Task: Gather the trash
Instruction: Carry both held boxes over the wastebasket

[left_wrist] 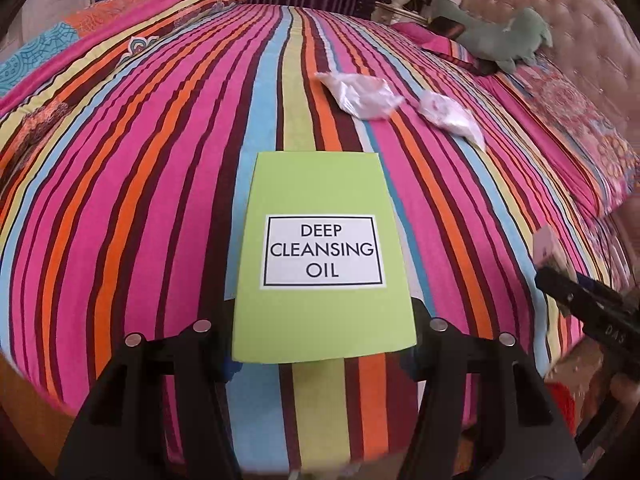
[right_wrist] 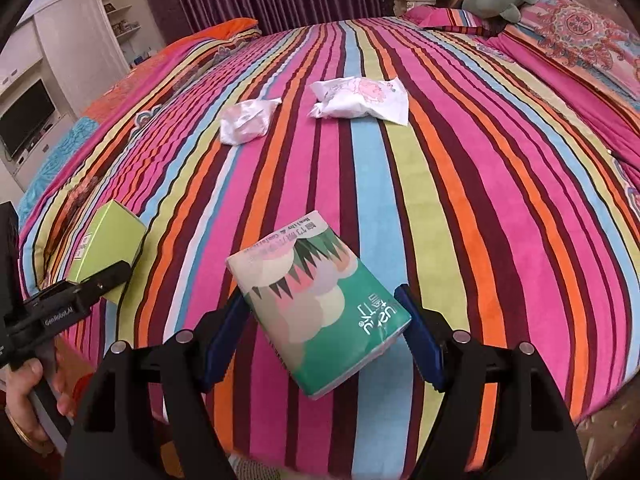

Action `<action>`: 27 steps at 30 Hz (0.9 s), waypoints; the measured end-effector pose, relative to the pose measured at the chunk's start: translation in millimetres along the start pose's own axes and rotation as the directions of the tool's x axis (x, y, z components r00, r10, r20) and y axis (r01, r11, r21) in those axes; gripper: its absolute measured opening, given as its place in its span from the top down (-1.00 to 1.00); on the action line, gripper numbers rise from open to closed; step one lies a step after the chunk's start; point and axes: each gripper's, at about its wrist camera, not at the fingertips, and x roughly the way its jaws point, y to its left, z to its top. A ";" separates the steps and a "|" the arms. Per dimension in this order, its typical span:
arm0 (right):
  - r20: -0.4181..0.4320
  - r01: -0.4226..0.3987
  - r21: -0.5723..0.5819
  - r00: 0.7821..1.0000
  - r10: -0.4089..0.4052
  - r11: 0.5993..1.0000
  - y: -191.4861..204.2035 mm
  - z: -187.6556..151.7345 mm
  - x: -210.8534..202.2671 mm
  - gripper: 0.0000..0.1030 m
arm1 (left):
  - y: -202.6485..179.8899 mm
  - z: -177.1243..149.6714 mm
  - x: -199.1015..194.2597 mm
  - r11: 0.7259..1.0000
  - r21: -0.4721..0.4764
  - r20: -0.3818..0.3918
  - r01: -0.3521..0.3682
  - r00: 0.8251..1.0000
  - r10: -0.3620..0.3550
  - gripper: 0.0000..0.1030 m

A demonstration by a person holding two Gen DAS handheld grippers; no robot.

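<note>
Carrying both grabs over the striped bed (right_wrist: 400, 168), we've got the left gripper (left_wrist: 324, 332) pinching the green box (left_wrist: 322, 252) by its near end, and the right gripper (right_wrist: 320, 332) clamped on the tissue pack (right_wrist: 320, 308), tilted w/ one corner hanging low. Two crumpled wrappers (right_wrist: 246, 122) (right_wrist: 360, 100) sit further up the bed, approx 11 and 12 o'clock, not yet collected. Risk: the soft pack could squirm out of the pads if we swing fast; the box could pivot, being held only at its end.

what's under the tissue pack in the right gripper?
The tissue pack, clamped in the right gripper, hangs above the striped bedspread. Stripes show around it; the patch directly beneath is covered, so anything there is hidden.
</note>
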 end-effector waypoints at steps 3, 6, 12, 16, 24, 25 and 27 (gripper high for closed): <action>0.000 -0.004 -0.001 1.000 0.004 1.000 4.3 -14.4 -12.3 -0.37 | -4.2 -19.5 -13.2 1.000 0.011 -0.007 0.017 1.000 -0.017 -0.12; -0.002 -0.012 0.002 1.000 0.012 1.000 7.5 -30.0 -23.6 -0.37 | -10.0 -38.8 -26.4 0.999 0.040 -0.012 0.030 1.000 -0.029 -0.12; -0.016 -0.027 0.003 1.000 0.027 1.000 16.1 -65.1 -47.0 -0.37 | -23.0 -84.2 -49.5 0.993 0.112 -0.044 0.046 0.998 -0.042 -0.12; -0.035 -0.042 0.009 0.998 0.042 0.999 21.5 -88.1 -58.4 -0.37 | -28.1 -115.6 -55.0 0.990 0.120 -0.090 0.068 0.994 -0.057 -0.12; -0.149 -0.059 0.050 0.987 0.065 0.997 25.2 -133.3 -53.8 -0.36 | -53.5 -168.1 -42.5 0.976 0.191 -0.234 0.104 0.971 -0.057 -0.12; -0.162 -0.059 0.061 0.984 0.068 0.996 24.9 -137.3 -52.4 -0.36 | -56.8 -171.7 -39.0 0.974 0.198 -0.253 0.109 0.966 -0.057 -0.12; -0.211 -0.062 0.101 0.974 0.083 0.993 20.4 -149.1 -43.3 -0.36 | -60.7 -176.8 -32.2 0.971 0.208 -0.286 0.116 0.957 -0.053 -0.12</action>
